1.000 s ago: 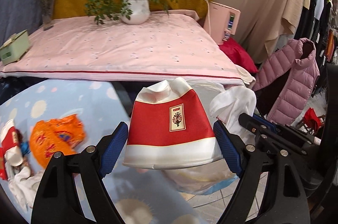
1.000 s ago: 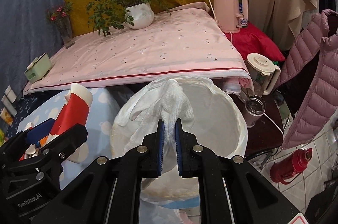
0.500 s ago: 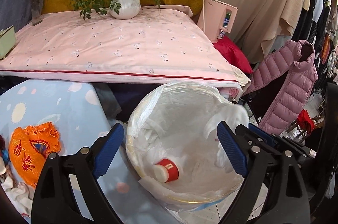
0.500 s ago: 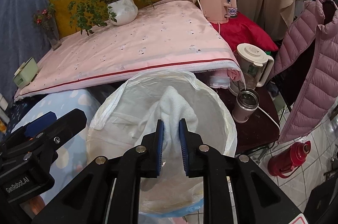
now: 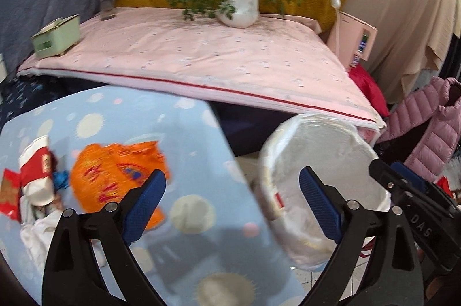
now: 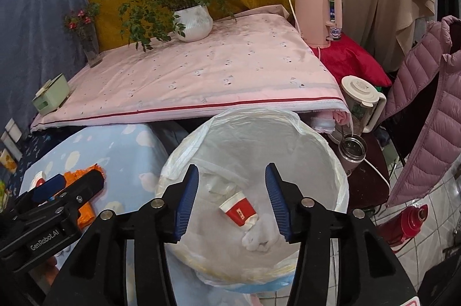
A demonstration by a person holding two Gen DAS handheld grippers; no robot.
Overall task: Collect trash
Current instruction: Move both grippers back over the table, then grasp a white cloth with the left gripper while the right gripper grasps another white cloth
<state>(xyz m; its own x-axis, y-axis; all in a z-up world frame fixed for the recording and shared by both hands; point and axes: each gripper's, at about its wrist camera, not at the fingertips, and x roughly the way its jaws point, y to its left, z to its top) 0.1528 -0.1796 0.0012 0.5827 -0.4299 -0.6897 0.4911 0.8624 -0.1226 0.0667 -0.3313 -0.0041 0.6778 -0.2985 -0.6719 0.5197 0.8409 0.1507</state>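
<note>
A trash bin lined with a white plastic bag [image 6: 317, 133] stands beside the blue table; it also shows in the left wrist view [image 5: 288, 138]. Inside lie a red and white paper cup [image 6: 237, 208] and a crumpled white tissue [image 6: 259, 236]. My right gripper [image 6: 232, 202] is open and empty above the bin. My left gripper [image 5: 232, 202] is open and empty over the edge of the blue table [image 5: 184, 127]. On the table lie an orange wrapper [image 5: 115, 170], another red and white cup [image 5: 36, 164] and white tissues [image 5: 40, 231].
A pink-covered bed [image 6: 201, 75] with a potted plant [image 6: 193, 20], a flower vase [image 6: 86, 40] and a green box [image 6: 50, 98] lies behind. A pink kettle [image 6: 317, 11], a blender jug [image 6: 360, 104], a red thermos [image 6: 403, 222] and a pink jacket [image 6: 426, 104] stand right.
My left gripper dropped the red cup into the bin and swung left over the table. My right gripper opened and let the white tissue fall into the bin.
</note>
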